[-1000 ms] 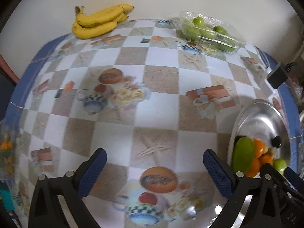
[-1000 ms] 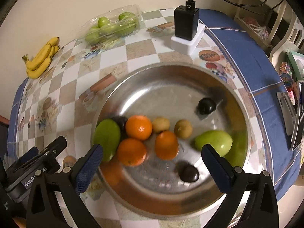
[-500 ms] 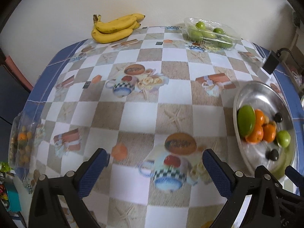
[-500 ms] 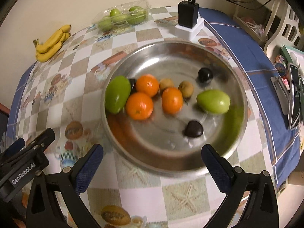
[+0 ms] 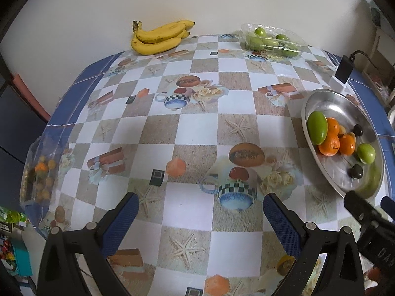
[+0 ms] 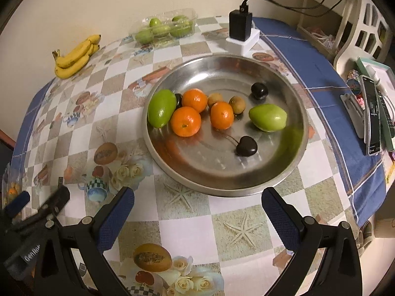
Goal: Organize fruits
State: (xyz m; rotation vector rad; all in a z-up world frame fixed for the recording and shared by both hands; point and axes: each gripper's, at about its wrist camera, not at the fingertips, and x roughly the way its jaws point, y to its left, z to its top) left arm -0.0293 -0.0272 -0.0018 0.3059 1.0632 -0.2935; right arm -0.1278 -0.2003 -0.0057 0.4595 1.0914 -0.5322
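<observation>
Left two-finger gripper with blue pads (image 5: 201, 218): jaws spread wide, nothing between them, held above the checked, picture-printed tablecloth (image 5: 197, 128). Right two-finger gripper with blue pads (image 6: 197, 213): jaws likewise spread wide and empty, held over the near edge of the cloth, just in front of the round stainless-steel tray (image 6: 276, 182).

Contents of the steel tray, seen from the right wrist:
- large green oval mango (image 6: 161, 108) against the left wall, touching the nearest of three oranges (image 6: 185, 121).
- second green mango (image 6: 267, 117) toward the right side, apart from the oranges.
- two small brown kiwi-like fruits (image 6: 237, 104) behind the oranges.
- dark, near-black round fruits (image 6: 246, 146): one at the front, one at the back, one partly hidden between the left mango and an orange.

Elsewhere on the cloth:
- bunch of yellow bananas (image 5: 160, 38) at the far edge, against the pale wall, well apart from the tray.
- clear plastic clamshell of small green fruits (image 5: 272, 40) at the far edge, to the right of the bananas.
- black power adapter on a white block (image 6: 240, 33), cable attached, just behind the tray.
- clear plastic bag of small orange and yellow fruits (image 5: 40, 175) at the left edge of the table; exact kind not discernible.

Right of the table: white lattice chair back (image 6: 363, 32) and a stack of flat items, including remote-like devices (image 6: 372, 116).
</observation>
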